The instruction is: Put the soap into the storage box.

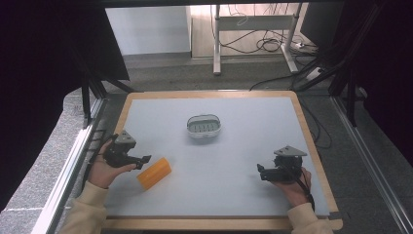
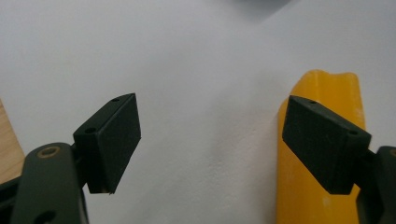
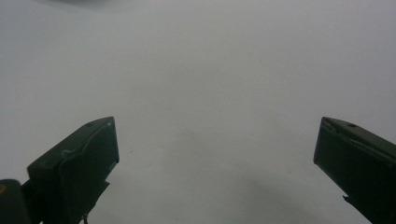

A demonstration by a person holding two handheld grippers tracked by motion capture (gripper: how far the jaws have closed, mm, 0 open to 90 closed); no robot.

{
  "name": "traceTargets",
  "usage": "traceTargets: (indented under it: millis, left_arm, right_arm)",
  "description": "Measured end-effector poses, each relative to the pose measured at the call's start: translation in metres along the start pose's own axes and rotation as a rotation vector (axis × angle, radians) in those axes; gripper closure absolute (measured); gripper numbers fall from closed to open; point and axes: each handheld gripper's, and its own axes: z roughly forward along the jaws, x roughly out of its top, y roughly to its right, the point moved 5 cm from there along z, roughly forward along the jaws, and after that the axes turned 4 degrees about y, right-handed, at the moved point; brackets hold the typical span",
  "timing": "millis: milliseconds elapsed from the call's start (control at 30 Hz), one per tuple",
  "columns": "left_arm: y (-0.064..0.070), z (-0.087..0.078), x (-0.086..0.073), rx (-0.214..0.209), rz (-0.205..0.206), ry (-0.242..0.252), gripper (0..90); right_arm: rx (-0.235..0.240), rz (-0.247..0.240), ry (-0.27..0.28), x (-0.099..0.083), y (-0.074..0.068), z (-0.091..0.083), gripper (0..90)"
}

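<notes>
Black jaws of the left gripper (image 2: 210,140) stand apart with the yellow block (image 2: 322,154) behind 1 jaw, so it should shift sideways to straddle the block before closing, while the right gripper (image 3: 215,163) waits spread over bare table (image 3: 210,70).

We record one yellow-orange block (image 1: 154,173) lying flat on the pale grey mat (image 1: 234,156), in the near-left part of the table. It is oblong with rounded edges, and its surface is smooth and slightly glossy. In the high view its long axis runs diagonally, the far end pointing up and to the right. In the left gripper view we see the block (image 2: 322,154) extending away along the right side, its far end showing a shallow dip in the rim. Its near part sits behind a black jaw.
</notes>
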Motion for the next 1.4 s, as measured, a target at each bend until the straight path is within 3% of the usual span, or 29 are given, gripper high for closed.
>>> traceTargets:
  millis: [67, 467, 533, 800, 1100, 1400]
  left_arm:
    - [0.002, 0.001, 0.002, -0.002, 0.005, 0.001, 19.2]
    - [0.012, -0.007, 0.003, -0.021, 0.032, 0.032, 18.2]
    - [0.013, -0.008, 0.005, -0.001, 0.037, 0.044, 19.7]
    - [0.016, -0.007, 0.006, -0.015, 0.048, 0.039, 21.7]
    - [0.022, -0.021, 0.012, -0.042, 0.068, 0.04, 26.3]
    - [0.028, -0.03, 0.016, -0.056, 0.069, 0.046, 28.2]
  right_arm:
    - [0.001, -0.016, 0.02, 0.001, 0.0, -0.004, 0.7]
    - [-0.035, 0.011, 0.068, 0.002, 0.003, -0.018, 5.6]
    - [-0.052, 0.009, 0.082, 0.003, 0.003, -0.018, 6.4]
    - [-0.012, -0.016, 0.077, -0.001, -0.001, -0.013, 9.8]
    - [0.021, -0.045, 0.095, -0.001, -0.011, -0.017, 11.4]
    - [0.031, -0.031, 0.079, -0.004, -0.008, -0.015, 12.6]
